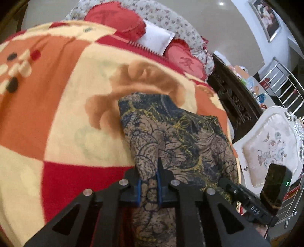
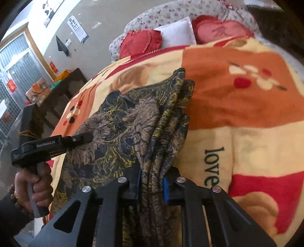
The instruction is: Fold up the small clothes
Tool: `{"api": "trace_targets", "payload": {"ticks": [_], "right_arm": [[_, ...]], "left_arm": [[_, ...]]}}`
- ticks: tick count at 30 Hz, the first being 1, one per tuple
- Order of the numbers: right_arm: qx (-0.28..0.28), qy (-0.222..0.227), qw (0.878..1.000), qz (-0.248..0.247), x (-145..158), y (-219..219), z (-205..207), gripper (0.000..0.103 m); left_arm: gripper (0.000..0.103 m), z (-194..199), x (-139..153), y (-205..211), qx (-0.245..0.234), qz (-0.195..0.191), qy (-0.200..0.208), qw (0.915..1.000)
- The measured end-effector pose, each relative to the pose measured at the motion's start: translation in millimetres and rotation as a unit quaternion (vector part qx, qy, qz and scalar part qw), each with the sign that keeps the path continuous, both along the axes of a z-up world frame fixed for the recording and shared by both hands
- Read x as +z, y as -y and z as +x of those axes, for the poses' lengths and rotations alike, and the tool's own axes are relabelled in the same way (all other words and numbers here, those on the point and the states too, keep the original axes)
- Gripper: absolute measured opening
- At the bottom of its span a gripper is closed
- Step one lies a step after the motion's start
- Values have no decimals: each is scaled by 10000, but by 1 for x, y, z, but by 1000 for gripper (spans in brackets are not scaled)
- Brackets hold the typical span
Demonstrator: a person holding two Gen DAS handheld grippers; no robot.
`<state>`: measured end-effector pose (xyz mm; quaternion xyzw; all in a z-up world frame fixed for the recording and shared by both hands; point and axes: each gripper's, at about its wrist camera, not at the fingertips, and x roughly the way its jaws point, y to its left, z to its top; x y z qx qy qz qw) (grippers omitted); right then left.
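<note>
Fabric fills the near field of both wrist views: a brown patterned garment [image 1: 171,136] with dark blue and yellow scrollwork lies on a bed, spread over a blanket [image 1: 57,106] of cream, orange and red blocks. In the left wrist view the left gripper [image 1: 149,187] has its fingers [image 1: 139,191] clamped on a narrow pinch of the garment's near edge, blue pads pressing the cloth from both sides. In the right wrist view the right gripper [image 2: 152,187] is likewise clamped on the garment, its fingers [image 2: 165,190] squeezing a thicker bunch of pleated folds that run away from the camera toward the far corner of the cloth.

To the left in that same view, a hand [image 2: 36,188] grips the handle of the other gripper, whose black tip rests against the garment's flat part. Just right of the folds the blanket carries the word "love" [image 2: 212,167] in dark letters.

Farther off, at the head of the bed, two red heart-shaped cushions [image 2: 140,42] flank a white pillow [image 2: 176,34], all against a floral headboard cover [image 1: 171,17]. Beyond the bed's edge in the left wrist view stands a white upholstered chair [image 1: 269,144].
</note>
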<state>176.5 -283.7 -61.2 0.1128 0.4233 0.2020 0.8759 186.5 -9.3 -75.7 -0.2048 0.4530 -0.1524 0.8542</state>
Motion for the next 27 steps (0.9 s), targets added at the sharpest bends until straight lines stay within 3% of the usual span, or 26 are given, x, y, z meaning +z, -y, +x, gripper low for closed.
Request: {"api": "trace_targets", "payload": {"ticks": [6,12,15,18,20,21,23,27], "right_arm": [[167,-15,9992,350,37,-43,1,18],[446,36,9963,731,34,-98,9,17],[389,101,9977,551,19,-120,21,17],[138,-510,9977,425,-18,-121,41,19],[-46,-1010,9925,690,-36,-112,54,24],[-126,-1122,9890,953,-39,-105,54,28],[-168,-1240,9841,1260,-37,-96,47,30],[251,-1263,9839,1235,-34,-93,14,40]], "left_arm": [[12,-4,38,-52,85,411,220,9989],[14,12,59,-113,394,662,341,9965],[18,28,38,-122,364,928,92,9950],[23,45,-4,-126,422,1096,-468,9920],[35,40,-10,-135,573,859,-457,9936],[46,34,-10,-140,644,739,-424,9943],[55,22,-9,-147,632,555,-410,9956],[57,-20,-20,-150,204,253,-544,9980]]}}
